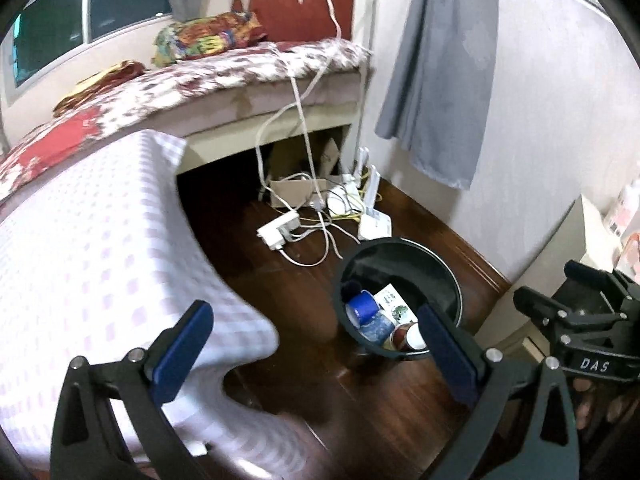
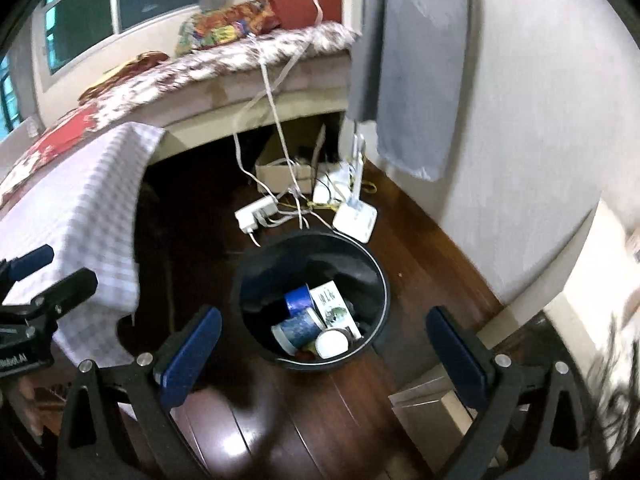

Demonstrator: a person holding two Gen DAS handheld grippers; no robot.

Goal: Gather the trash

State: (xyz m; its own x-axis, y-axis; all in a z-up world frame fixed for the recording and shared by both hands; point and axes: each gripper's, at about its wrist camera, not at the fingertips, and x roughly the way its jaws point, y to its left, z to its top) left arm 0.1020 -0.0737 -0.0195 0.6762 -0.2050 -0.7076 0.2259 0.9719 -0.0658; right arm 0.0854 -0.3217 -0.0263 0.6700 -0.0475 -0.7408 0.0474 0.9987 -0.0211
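Standing between the right gripper's (image 2: 320, 344) spread, empty fingers, the trash bin (image 2: 256, 264); left gripper (image 1: 316, 344) likewise open.

A home bedroom: bed (image 1: 256, 72) under a floral blanket (image 2: 224, 62), pillow (image 1: 208, 36) at its head, window (image 2: 120, 8) behind it, grey curtain (image 1: 436, 68) beside it, power strip (image 2: 256, 212) and router (image 2: 356, 216) on wooden floor (image 1: 304, 360) at its foot.

My fingers (image 2: 192, 354): blue pads on black arms. Bin (image 2: 374, 276) black, at 12 o'clock of my right gripper; inside it a blue cup (image 2: 298, 300), a speckled blue cup (image 2: 298, 330), a white lid (image 2: 332, 344). Floor (image 2: 304, 420) dark brown wood. Cloth (image 1: 80, 260) at 9 o'clock, white-lilac check. Curtain (image 1: 436, 80) grey. Bedspread (image 1: 224, 76) maroon-white blotched.
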